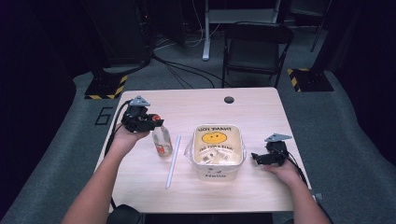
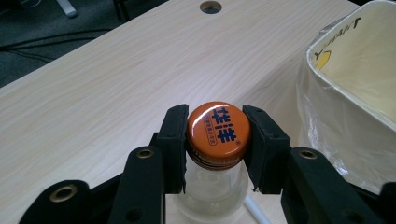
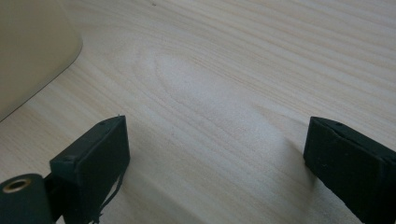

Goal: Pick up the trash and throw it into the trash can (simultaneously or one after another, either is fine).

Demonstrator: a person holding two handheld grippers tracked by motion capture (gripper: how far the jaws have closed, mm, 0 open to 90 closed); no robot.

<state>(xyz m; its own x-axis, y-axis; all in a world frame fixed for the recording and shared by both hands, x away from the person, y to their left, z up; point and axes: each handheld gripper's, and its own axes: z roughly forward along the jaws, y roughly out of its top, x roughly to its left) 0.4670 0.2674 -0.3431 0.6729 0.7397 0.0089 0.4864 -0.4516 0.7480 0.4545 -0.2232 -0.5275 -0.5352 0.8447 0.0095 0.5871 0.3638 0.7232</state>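
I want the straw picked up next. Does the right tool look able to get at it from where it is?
Probably not directly. The right tool sits open beside the paper tub, and the tub stands between it and the straw. It would have to go over or around the tub.

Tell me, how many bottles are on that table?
1. A clear glass bottle with an orange cap stands left of the white tub, its cap between the left gripper jaws. Others could hide inside the tub.

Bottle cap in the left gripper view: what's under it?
Under the orange cap sits the clear bottle, neck and shoulder visible. The left gripper hides its sides; any contents can't be judged here.
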